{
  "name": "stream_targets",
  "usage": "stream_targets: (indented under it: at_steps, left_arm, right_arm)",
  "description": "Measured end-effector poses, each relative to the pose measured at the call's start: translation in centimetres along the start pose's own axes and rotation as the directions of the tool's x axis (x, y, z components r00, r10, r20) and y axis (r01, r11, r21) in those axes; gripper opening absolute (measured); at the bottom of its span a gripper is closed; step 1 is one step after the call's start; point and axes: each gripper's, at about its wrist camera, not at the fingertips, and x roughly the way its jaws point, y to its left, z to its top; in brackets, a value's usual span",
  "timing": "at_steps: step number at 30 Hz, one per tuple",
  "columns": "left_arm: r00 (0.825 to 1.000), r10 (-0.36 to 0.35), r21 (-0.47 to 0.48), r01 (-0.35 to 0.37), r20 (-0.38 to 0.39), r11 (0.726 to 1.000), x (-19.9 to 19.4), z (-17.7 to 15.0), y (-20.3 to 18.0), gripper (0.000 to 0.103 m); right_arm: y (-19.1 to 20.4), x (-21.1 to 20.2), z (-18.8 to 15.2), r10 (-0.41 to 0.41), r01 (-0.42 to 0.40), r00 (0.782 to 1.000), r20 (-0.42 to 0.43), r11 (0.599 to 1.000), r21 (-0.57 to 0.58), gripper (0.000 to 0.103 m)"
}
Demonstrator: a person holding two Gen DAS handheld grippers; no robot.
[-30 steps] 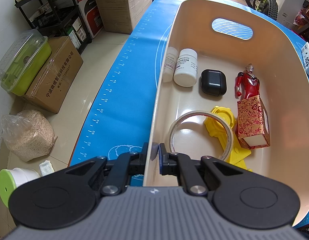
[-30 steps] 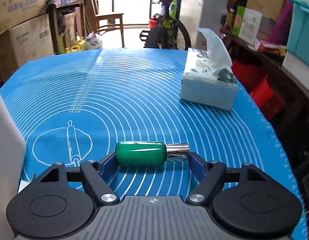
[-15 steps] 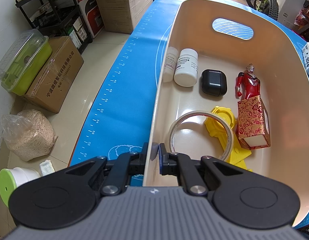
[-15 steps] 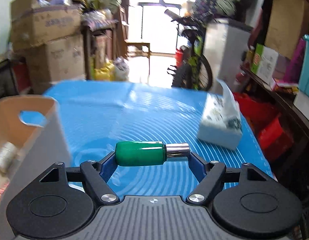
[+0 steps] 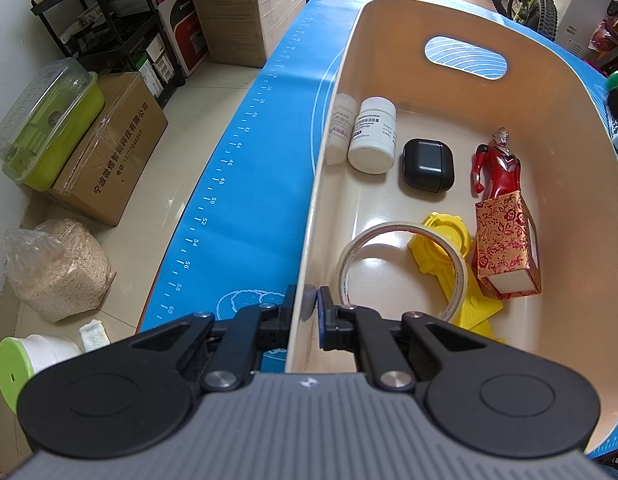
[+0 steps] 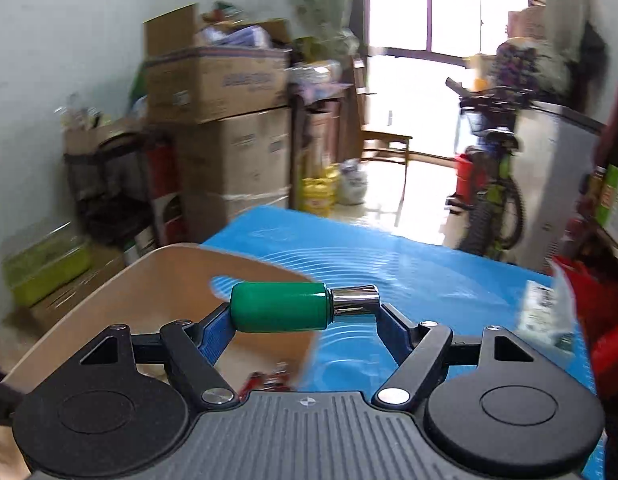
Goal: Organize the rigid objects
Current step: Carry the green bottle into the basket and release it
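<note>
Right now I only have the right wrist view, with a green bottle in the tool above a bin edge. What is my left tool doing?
Observer: The left tool is shut on the bin, on its near wall, with one finger inside and one outside.
Operator: What is already in there?
Observer: Two white bottles, a black case, a red figure, a patterned box, a tape roll and a yellow piece.
Operator: Where could the green bottle land?
Observer: The bin floor looks bare between the white bottles and the tape roll, so probably there.
</note>
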Motion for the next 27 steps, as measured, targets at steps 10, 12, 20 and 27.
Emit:
stream_targets:
  at_steps: [10,12,20,27]
  left_arm:
    - [1.0,0.001,0.0,-0.001,0.0,1.0,0.0,0.0,0.0,0.011]
    - [1.0,0.001,0.0,-0.001,0.0,1.0,0.0,0.0,0.0,0.011]
    - [1.0,0.003,0.002,-0.003,0.0,1.0,0.0,0.0,0.0,0.011]
    - [1.0,0.006,0.003,-0.006,0.001,1.0,0.1,0.0,0.0,0.011]
  right_arm:
    - [6.5,1.9,-1.1,0.131,-0.158,0.973,-0.188,0.978,-0.138,0.078]
    - [7.7,2.5,-1.7,0.136,-0.18,0.961,-0.241,0.969,-0.171,0.078]
    - [9.4,3.8,-3.2,0.104,-0.189,0.928,-0.357,0.959,-0.213,0.078]
    - [7.9,3.5,-2.9,0.117,-0.185,0.932,-0.343,0.967,-0.173,0.082]
